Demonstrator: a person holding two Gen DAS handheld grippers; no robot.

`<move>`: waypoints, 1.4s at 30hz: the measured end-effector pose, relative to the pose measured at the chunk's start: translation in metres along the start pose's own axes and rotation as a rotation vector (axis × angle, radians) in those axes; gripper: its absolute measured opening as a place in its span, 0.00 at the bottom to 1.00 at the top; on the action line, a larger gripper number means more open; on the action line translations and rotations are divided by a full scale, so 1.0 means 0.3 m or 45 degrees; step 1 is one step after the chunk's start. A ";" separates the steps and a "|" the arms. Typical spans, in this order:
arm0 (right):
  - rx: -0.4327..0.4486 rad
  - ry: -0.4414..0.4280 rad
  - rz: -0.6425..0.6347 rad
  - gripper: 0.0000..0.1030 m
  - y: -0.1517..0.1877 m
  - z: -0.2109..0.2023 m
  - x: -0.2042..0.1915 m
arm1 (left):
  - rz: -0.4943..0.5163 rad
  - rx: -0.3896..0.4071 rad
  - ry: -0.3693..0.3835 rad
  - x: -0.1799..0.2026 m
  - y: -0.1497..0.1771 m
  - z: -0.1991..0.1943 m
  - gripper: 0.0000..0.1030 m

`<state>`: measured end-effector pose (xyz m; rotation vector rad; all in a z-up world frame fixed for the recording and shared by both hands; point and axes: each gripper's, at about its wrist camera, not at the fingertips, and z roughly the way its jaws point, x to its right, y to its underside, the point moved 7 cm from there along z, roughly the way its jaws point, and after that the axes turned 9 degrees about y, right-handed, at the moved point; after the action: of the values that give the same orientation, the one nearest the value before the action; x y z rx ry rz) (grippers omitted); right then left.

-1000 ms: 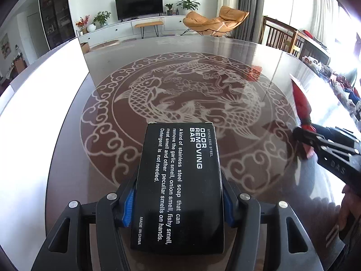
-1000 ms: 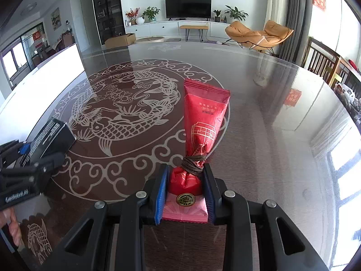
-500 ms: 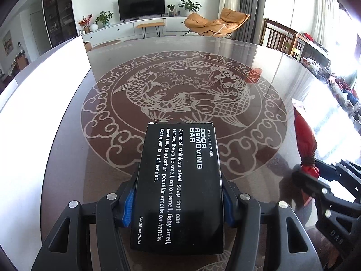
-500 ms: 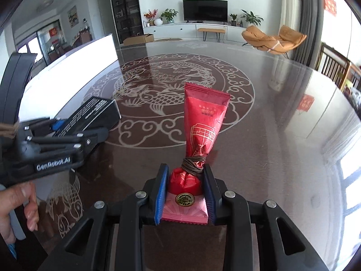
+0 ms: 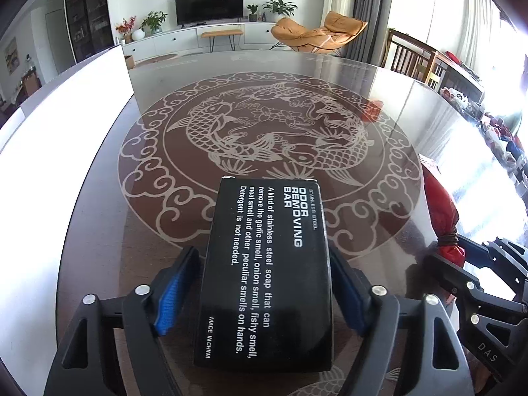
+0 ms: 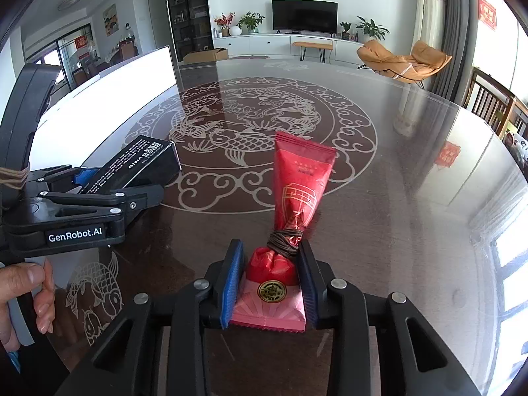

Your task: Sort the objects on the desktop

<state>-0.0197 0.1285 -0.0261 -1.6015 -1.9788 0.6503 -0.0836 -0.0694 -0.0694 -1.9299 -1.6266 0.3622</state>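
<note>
Left gripper (image 5: pixel 264 293): jaws opening, pads clear of the black box (image 5: pixel 267 274) lying between them on the table (image 5: pixel 99 231).
Right gripper (image 6: pixel 269 283): jaws opening, easing off the red packet (image 6: pixel 297 194), which lies between them on the table.
Risk: a pad snags when pulling back, dragging box or packet out of place.

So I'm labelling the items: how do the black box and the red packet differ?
The black box is rigid, rectangular and printed with white text; the red packet is soft, tied with brown cord and flares to a crimped end. The box lies between clearly parted jaws; the packet fills its narrower gap. Both lie on the table between opening jaws.
</note>
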 end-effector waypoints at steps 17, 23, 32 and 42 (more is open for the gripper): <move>0.004 0.020 -0.007 0.57 0.008 -0.007 -0.018 | -0.010 -0.015 -0.016 -0.009 0.008 0.007 0.86; 0.009 0.026 -0.014 0.57 0.012 -0.011 -0.024 | -0.005 -0.018 -0.023 -0.009 0.012 0.009 0.87; 0.012 0.036 -0.030 0.58 0.014 -0.014 -0.025 | 0.004 -0.024 -0.027 -0.001 0.010 0.010 0.88; 0.042 0.057 -0.047 0.63 0.022 -0.033 -0.033 | -0.015 -0.026 -0.068 -0.017 0.002 0.012 0.90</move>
<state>-0.0067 0.1207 -0.0239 -1.5428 -1.9511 0.6246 -0.0862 -0.0735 -0.0733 -1.9402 -1.6816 0.3968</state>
